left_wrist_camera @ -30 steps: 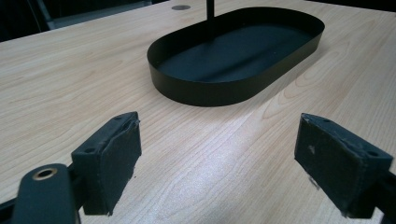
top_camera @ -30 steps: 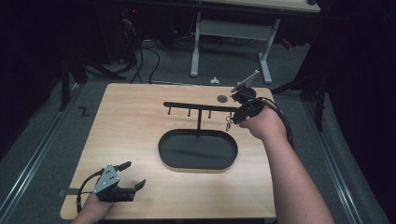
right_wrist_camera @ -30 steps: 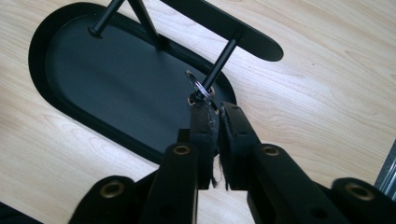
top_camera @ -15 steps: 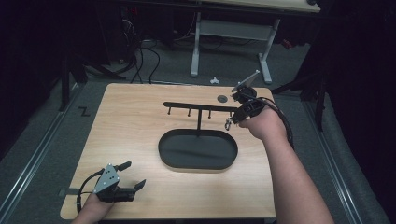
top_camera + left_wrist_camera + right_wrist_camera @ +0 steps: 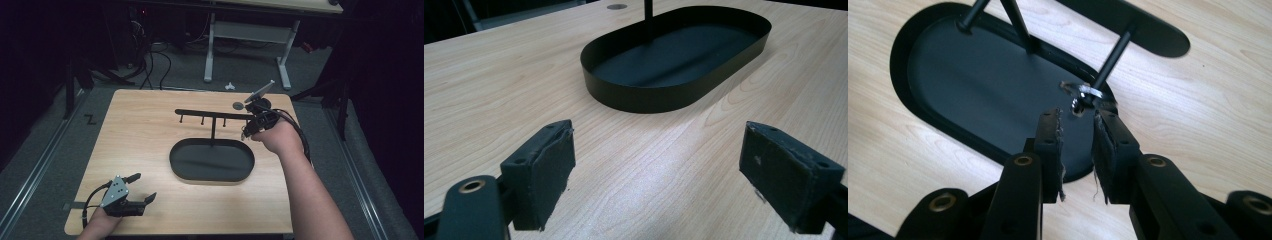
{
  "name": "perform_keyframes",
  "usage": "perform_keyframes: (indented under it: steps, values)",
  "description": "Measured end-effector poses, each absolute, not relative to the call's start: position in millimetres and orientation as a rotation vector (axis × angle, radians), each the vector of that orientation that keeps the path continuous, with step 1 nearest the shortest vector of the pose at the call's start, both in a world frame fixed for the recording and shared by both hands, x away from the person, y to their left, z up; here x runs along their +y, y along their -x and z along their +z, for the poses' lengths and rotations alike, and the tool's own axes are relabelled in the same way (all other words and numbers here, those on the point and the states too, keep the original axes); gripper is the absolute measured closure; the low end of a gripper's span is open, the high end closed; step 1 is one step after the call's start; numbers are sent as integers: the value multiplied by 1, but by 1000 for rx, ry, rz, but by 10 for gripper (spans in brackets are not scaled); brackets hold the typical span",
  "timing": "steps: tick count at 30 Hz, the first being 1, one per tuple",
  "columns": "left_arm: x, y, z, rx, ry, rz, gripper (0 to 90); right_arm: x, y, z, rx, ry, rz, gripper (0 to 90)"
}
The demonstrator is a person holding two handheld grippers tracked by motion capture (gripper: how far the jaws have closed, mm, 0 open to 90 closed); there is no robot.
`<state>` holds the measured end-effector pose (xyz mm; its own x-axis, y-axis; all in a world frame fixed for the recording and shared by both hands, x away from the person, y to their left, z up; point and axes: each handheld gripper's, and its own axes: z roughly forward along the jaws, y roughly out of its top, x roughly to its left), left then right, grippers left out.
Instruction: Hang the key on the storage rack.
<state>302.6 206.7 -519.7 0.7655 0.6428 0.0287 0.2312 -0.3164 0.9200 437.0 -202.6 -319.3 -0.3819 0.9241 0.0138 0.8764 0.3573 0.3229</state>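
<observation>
A black oval tray (image 5: pixel 200 167) carries a thin post with a cross bar (image 5: pixel 210 114) that has short pegs hanging under it. In the right gripper view a small silver ring (image 5: pixel 1087 91) sits on the end of one peg (image 5: pixel 1113 57), over the tray (image 5: pixel 973 75). My right gripper (image 5: pixel 1078 117) is right at that ring. Its jaws have just been opening, and a narrow gap shows between the pads, with the ring just past their tips and not pressed. It is at the bar's right end (image 5: pixel 248 131). My left gripper (image 5: pixel 143 187) rests open at the table's front left, with nothing between its jaws (image 5: pixel 656 165).
A small grey disc (image 5: pixel 238 105) lies on the wooden table behind the bar's right end. Beyond the table's far edge stand a white-legged frame (image 5: pixel 245 35) and floor cables (image 5: pixel 150 55). The tray's wall (image 5: pixel 649 95) is ahead of the left gripper.
</observation>
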Motion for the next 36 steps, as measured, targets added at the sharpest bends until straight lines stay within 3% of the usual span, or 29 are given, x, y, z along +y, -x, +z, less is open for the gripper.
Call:
perform_keyframes:
  steps: [14, 18, 21, 36]
  values:
    - [208, -302, -520, 668, -1885, 481, 151, -197, -449, -321, 2394, -1657, 425, 740]
    - [207, -302, -520, 668, -1888, 480, 151, -196, -444, -321, 2389, -1648, 443, 652]
    - [207, -302, -520, 668, -1891, 479, 152, -197, -439, -323, 2390, -1656, 441, 483]
    - [205, -302, -520, 667, -1899, 486, 152, -219, -404, -363, 2342, -1676, 475, 326]
